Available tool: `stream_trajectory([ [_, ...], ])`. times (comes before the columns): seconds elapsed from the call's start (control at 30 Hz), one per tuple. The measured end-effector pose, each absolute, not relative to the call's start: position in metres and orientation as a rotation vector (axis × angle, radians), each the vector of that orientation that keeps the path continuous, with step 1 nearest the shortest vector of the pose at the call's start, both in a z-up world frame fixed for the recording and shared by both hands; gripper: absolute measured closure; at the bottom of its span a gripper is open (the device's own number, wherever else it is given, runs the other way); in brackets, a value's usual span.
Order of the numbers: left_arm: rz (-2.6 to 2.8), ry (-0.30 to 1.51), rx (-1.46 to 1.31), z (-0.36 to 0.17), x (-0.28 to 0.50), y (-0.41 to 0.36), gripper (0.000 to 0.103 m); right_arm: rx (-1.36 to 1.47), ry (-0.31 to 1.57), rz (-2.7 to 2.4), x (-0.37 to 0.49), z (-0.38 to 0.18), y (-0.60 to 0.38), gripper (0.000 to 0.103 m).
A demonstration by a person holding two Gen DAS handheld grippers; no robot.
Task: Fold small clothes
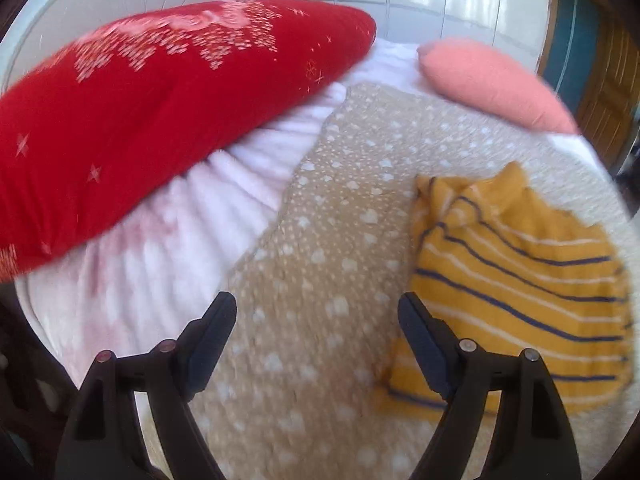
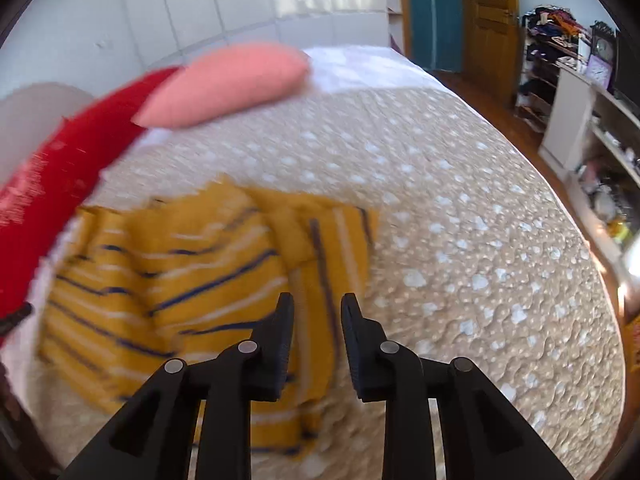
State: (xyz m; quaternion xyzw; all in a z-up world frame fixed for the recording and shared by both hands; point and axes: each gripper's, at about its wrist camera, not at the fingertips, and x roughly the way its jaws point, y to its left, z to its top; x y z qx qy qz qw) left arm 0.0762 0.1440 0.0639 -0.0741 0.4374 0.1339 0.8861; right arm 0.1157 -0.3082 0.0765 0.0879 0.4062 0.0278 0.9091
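Shirt: the small yellow knit top with dark blue and white stripes point(image 1: 520, 280) lies bunched on the bed, not folded yet. I think it sits in the open so both grippers can reach it.
Where it is: on the tan bedspread with white spots point(image 2: 460, 208), near the side with the pillows.
Left gripper: the left gripper point(image 1: 318, 316) hangs over the bedspread with its fingers spread wide. It holds nothing. The shirt is just beside its right finger.
Right gripper: the right gripper point(image 2: 317, 312) is over the shirt's near edge. Its fingers are close together with a small gap, and nothing is in between.
Things around: a big red pillow with white stars point(image 1: 152, 112), a small pink pillow point(image 1: 492, 80) and a white fluffy blanket point(image 1: 168, 240).
In the way: the red pillow is close to the shirt's far side and may crowd the fold. The pictures are blurry, so small wrinkles are hard to tell.
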Motion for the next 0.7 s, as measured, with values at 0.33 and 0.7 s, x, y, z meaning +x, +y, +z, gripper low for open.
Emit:
stream_trajectory([
  [0.33,0.233,0.847,-0.254,0.02,0.042,0.115,0.02,0.11,0.873,0.379,0.115,0.091,-0.196,0.078],
  [0.7,0.148,0.706,-0.33,0.005,0.023,0.134,0.018,0.174,1.089,0.26,0.232,0.005,-0.137,0.069],
])
